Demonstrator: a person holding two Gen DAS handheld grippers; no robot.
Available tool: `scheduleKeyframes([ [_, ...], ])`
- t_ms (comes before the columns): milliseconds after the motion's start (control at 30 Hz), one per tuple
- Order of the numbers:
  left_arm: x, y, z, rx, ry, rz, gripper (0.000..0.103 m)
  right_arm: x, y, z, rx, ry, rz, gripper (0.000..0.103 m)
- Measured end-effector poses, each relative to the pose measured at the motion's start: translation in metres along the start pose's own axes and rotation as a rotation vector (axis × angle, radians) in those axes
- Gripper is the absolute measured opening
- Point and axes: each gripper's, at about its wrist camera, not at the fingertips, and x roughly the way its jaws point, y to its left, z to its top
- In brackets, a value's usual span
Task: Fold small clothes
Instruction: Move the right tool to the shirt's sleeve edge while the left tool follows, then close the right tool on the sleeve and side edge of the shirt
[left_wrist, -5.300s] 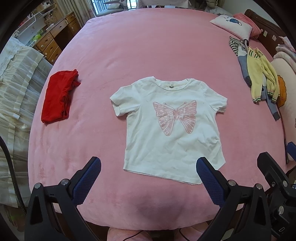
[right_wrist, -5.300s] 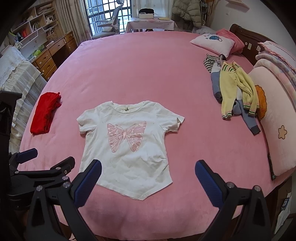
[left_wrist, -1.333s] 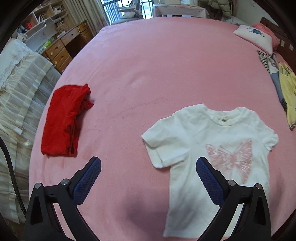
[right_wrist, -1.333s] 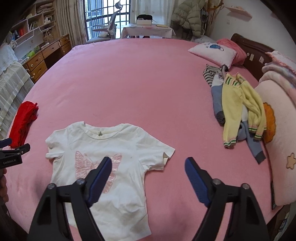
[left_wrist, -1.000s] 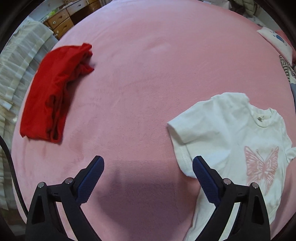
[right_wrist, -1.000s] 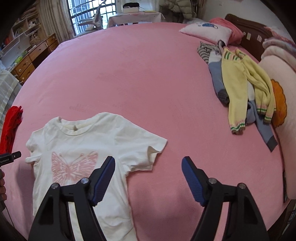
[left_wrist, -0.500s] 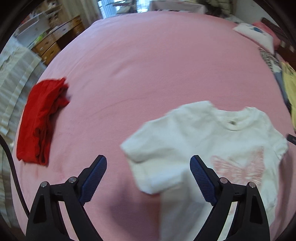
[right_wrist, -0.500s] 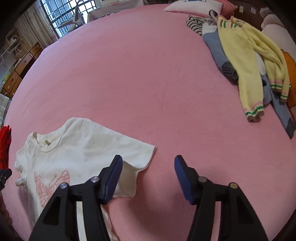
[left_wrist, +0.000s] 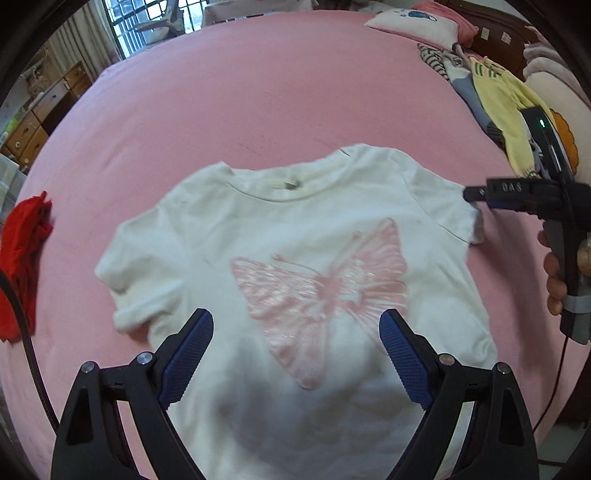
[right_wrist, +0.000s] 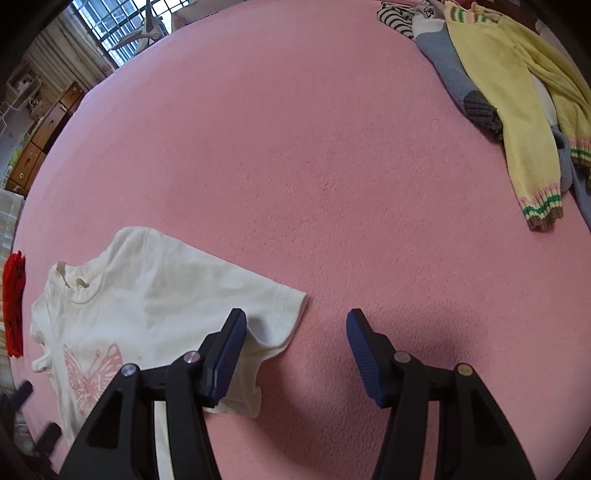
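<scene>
White T-shirt (left_wrist: 295, 236) lies flat, face up, on the pink bed (left_wrist: 258, 92); its neck label is unreadable. Left gripper (left_wrist: 295, 354) hovers wide above the butterfly print. Right gripper (right_wrist: 293, 332), marked "0A5", straddles the sleeve hem, gaping, empty.

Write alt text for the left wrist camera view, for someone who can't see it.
A white T-shirt with a pink butterfly print lies flat on a pink bedspread, framed below by the open left claw with nothing between its blue pads. The right claw, held in a hand, reaches the shirt's sleeve from the right; a red garment lies far left.
</scene>
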Motion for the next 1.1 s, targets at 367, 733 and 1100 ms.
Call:
scheduleKeyframes([
  [367, 0.005, -0.098, -0.030, 0.161, 0.032, -0.123, 0.090, 0.007, 0.005, -0.003, -0.049, 0.020, 0.014, 0.038],
  [733, 0.010, -0.134, -0.073, 0.235, 0.118, -0.168, 0.090, 0.023, 0.015, -0.011, -0.124, 0.048, 0.053, 0.034],
  [1100, 0.000, -0.131, -0.088, 0.205, 0.117, -0.138, 0.090, -0.013, 0.054, -0.030, -0.224, 0.004, 0.090, 0.006],
])
